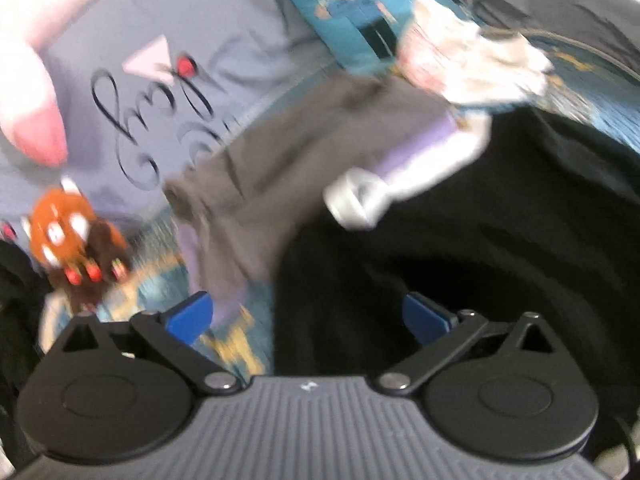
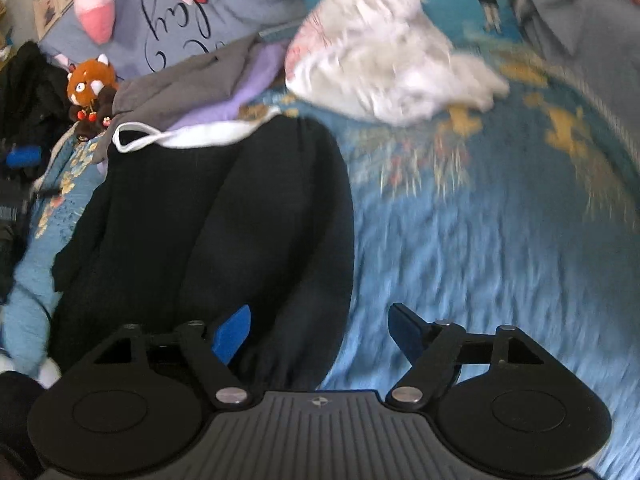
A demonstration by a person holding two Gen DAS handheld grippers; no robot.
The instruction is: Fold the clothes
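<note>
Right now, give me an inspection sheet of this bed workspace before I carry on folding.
Surface: blue patterned bedspread, mostly bare on the right of the right wrist view.
Job's things: black garment lying spread out; grey garment over a lilac one; white crumpled garment further back.
Clutter: brown plush toy, pink plush part, grey-blue lettered pillow.
Grippers: left tool open, nothing between the pads; right tool open over the black garment's edge, gripping nothing.
Cables: nothing seen.
Surroundings: dark items at the left edge, too unclear to name.
</note>
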